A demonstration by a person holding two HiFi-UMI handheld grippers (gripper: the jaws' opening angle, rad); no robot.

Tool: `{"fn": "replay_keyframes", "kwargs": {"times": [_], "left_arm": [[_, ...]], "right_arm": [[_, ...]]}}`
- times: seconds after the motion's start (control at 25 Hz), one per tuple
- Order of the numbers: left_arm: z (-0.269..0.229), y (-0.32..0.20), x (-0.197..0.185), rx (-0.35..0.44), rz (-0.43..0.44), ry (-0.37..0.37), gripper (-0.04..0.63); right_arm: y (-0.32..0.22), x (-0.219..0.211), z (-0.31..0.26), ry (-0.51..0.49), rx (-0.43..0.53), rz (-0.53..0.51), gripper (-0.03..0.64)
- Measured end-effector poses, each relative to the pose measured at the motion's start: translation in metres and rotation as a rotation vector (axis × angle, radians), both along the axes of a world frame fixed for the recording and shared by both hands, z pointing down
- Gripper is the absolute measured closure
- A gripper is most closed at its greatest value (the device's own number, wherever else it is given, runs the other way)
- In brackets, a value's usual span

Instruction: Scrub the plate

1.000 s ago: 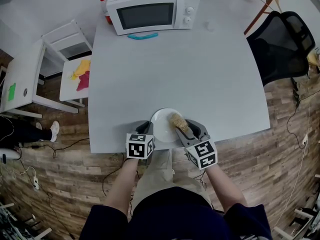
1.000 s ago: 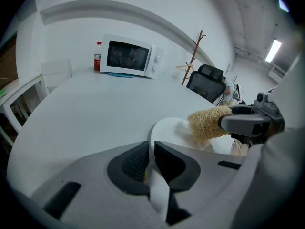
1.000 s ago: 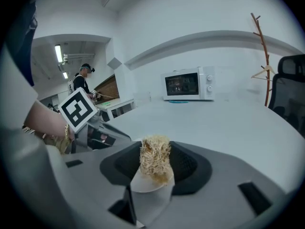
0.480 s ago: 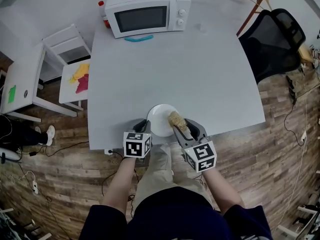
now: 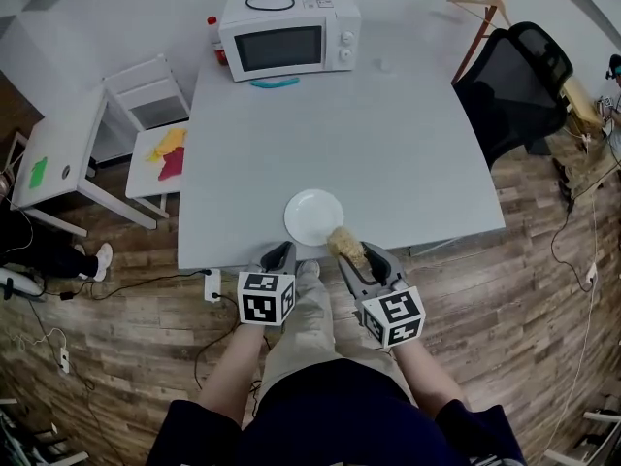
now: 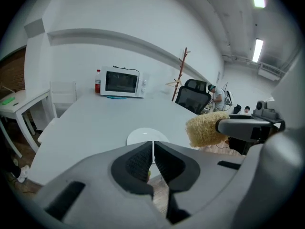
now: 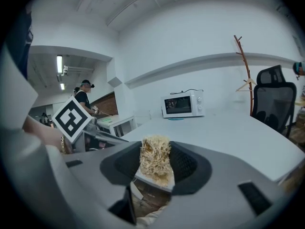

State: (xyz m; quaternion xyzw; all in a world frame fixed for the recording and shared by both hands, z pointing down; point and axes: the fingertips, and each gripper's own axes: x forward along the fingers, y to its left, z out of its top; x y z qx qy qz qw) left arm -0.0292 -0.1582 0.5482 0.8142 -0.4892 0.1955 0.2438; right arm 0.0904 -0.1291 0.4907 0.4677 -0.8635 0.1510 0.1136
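A white plate (image 5: 313, 216) lies alone on the grey table (image 5: 388, 153), close to its front edge; in the left gripper view the plate (image 6: 147, 136) shows just past the jaws. My left gripper (image 5: 280, 253) (image 6: 153, 149) hangs off the table's edge, short of the plate, shut with nothing between its pads. My right gripper (image 5: 355, 252) (image 7: 155, 168) is shut on a tan fibrous scrub pad (image 5: 344, 242) (image 7: 155, 157). The pad (image 6: 205, 129) hovers at the table's edge, right of the plate and not touching it.
A white microwave (image 5: 289, 35) stands at the table's far end with a teal object (image 5: 274, 82) before it and a red-capped bottle (image 5: 214, 39) beside it. A black office chair (image 5: 514, 85) is on the right. A white side table (image 5: 58, 163) and a low chair with coloured cloths (image 5: 170, 149) are on the left.
Both grippers have drawn back from the plate toward my body. The left one has left the plate's left rim, and the scrub pad has come off the plate's right side.
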Motion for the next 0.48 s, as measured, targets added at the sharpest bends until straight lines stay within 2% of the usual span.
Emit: {"fn": "replay_keyframes", "kwargs": {"times": [0.48], "left_arm": [[-0.042, 0.078, 0.011, 0.05, 0.013, 0.049, 0.575]], "right_arm": [[0.068, 0.014, -0.027, -0.036, 0.045, -0.002, 0.437]]}}
